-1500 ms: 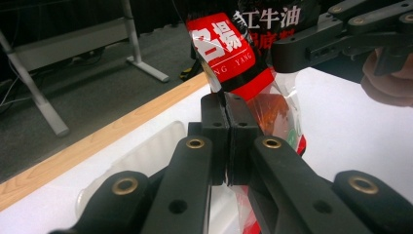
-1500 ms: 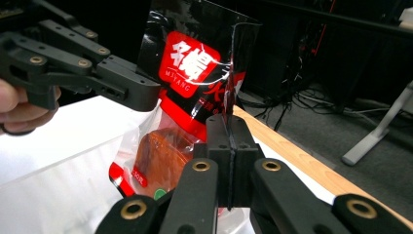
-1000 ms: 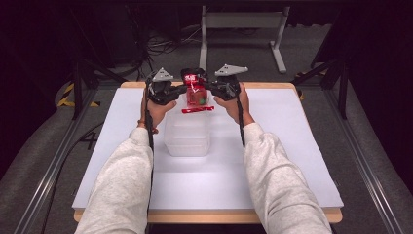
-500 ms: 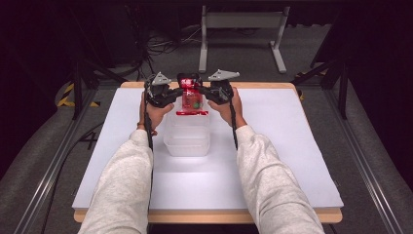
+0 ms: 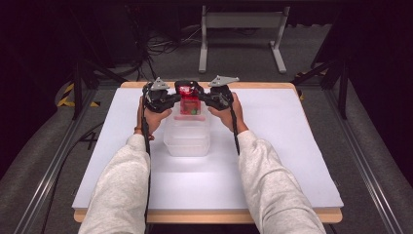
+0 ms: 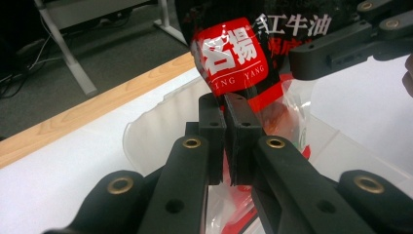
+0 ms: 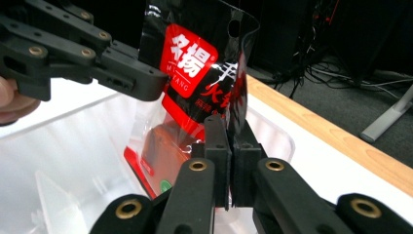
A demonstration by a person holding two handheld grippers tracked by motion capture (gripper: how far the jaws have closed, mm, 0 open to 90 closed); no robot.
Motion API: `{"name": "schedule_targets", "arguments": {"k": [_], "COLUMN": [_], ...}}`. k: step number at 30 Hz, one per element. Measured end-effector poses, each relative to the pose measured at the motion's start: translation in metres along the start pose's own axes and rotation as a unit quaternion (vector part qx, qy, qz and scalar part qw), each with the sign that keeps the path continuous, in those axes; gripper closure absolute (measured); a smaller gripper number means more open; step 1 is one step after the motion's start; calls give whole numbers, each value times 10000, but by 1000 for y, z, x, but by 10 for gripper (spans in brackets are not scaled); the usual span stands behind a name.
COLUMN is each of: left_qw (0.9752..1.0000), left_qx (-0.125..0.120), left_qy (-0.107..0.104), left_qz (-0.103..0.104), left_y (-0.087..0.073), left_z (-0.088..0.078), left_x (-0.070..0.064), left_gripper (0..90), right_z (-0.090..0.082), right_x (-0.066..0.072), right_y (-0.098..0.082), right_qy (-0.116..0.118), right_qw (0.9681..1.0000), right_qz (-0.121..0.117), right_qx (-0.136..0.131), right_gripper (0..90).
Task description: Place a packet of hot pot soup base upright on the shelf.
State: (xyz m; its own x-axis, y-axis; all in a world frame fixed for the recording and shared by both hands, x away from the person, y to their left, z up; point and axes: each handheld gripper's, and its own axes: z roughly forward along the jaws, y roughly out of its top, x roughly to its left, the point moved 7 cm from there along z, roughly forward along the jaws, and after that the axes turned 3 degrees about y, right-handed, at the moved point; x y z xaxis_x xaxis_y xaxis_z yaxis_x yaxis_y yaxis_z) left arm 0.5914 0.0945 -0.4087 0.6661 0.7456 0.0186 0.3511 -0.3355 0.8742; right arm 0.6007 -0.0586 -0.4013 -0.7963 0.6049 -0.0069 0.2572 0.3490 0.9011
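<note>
High view: red seasoning packet (image 5: 189, 100) has dropped lower than a second ago, now over the clear plastic container's (image 5: 187, 141) far end. Left gripper (image 5: 171, 99) and right gripper (image 5: 207, 99) each pinch one packet edge; bare white table (image 5: 292, 146) lies either side

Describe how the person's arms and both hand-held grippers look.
Both arms wear loose, light grey sleeves. The left hand-held gripper and right hand-held gripper are matte black, each topped by a grey three-cornered plate. Their flat linkage bars carry brass-coloured rivets, and the jaws are blocky black pads. A thin black cable trails along each forearm.
</note>
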Motion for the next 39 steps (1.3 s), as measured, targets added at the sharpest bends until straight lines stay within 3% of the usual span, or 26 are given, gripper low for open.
{"name": "schedule_targets", "arguments": {"k": [14,23,39], "left_qw": [9992,9992,9993], "left_qx": [352,342,262], "left_qy": [133,156,276], "left_qz": [165,125,61], "left_y": [-11,-15,-16], "left_z": [-2,-4,-12], "left_x": [-6,-3,1], "left_gripper": [856,821,731], "right_z": [-5,-3,-10], "right_x": [7,10,10], "right_y": [-8,-9,-6], "right_qy": [4,-8,-55], "right_qw": [9997,9993,9995], "right_qz": [-74,-167,-143], "right_qx": [220,320,272], "right_gripper": [877,856,776]}}
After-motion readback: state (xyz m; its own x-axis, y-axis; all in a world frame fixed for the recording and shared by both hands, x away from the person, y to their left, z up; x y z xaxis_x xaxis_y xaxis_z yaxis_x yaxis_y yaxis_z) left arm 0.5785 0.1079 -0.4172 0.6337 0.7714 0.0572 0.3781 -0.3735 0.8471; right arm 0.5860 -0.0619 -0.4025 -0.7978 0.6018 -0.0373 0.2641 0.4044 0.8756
